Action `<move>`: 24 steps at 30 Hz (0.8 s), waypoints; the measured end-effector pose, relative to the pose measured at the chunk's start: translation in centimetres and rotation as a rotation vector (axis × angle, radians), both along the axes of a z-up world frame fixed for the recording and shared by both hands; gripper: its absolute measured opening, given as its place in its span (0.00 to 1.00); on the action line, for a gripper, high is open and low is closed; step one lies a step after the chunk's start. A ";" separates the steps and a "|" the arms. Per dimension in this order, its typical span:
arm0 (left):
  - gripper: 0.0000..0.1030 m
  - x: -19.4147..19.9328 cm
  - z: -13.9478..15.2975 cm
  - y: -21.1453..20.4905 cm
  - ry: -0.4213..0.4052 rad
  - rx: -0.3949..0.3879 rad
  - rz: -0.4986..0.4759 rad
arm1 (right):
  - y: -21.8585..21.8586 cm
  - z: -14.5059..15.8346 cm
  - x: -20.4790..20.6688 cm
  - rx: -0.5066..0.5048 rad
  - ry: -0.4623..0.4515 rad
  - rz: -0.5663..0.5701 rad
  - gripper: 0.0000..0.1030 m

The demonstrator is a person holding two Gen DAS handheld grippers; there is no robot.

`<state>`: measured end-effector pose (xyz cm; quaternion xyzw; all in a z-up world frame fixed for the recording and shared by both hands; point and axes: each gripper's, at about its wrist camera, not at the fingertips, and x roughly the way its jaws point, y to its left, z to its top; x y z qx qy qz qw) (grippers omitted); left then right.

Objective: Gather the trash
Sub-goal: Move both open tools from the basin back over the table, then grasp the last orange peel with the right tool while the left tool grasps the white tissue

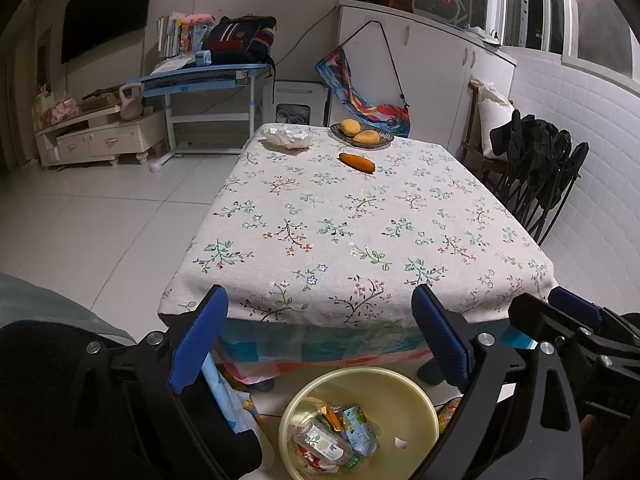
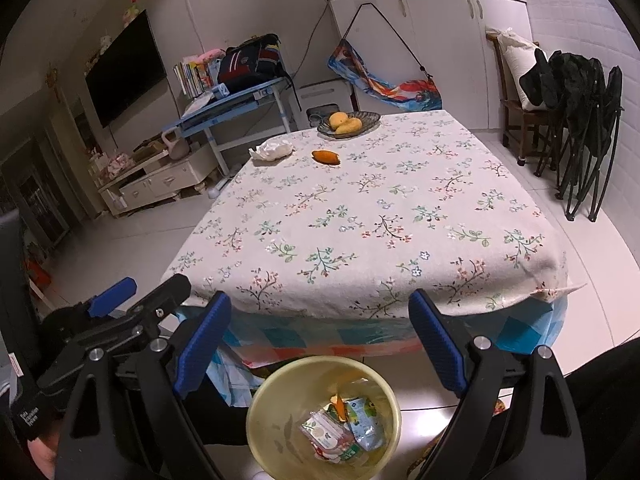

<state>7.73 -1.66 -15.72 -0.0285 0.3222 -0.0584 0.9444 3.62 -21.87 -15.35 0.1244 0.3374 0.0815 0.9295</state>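
— Floral table (image 1: pixel 360 220) looks nearly cleared; wrappers (image 1: pixel 336 440) sit in the bin (image 1: pixel 416 400) below.
— Both grippers, left (image 1: pixel 320 340) and right (image 2: pixel 320 340), gape empty. Probably reach far for the tissue (image 1: pixel 288 138), pinching gently.

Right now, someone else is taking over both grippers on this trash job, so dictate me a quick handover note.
Left gripper: open, empty, hovering over the yellow bin.
Right gripper: open, empty, beside it over the same bin.
Done: several snack wrappers lie in the bin, on the floor at the table's near edge.
Left: the crumpled white tissue at the far left of the floral tablecloth.
The loose orange fruit and the dish of mangoes look like food, not trash.
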 end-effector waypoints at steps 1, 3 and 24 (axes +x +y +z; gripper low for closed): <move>0.87 0.1 0.1 0.0 -0.002 0.001 0.001 | 0.0 0.1 0.1 0.002 0.000 0.001 0.84; 0.88 0.3 0.3 0.1 -0.008 0.000 0.005 | 0.1 0.2 0.5 0.004 -0.001 0.005 0.84; 0.91 9.8 2.8 3.1 -0.001 -0.025 0.067 | 0.1 0.6 10.3 -0.051 0.025 0.084 0.86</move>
